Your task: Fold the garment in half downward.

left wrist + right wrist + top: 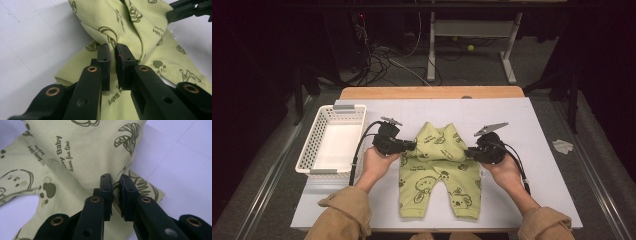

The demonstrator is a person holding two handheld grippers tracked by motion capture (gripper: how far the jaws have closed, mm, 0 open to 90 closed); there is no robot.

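Observation:
A pair of light green baby pants [439, 170] with dark prints lies on the white table cover, legs toward me. Its upper part is lifted and folded over. My left gripper [412, 146] is shut on the cloth at the pants' left edge. In the left gripper view the jaws [112, 47] pinch a bunched fold of the pants [140, 27], and the other gripper [185, 10] shows at top right. My right gripper [468, 151] is shut on the right edge. In the right gripper view its jaws [115, 178] clamp a fold of the pants [82, 157].
A white plastic basket [312, 145] stands at the left of the table, close to my left hand. The white cover [532, 125] spreads to the right and back. Beyond the wooden table edge [432, 92] are cables and a desk frame on the floor.

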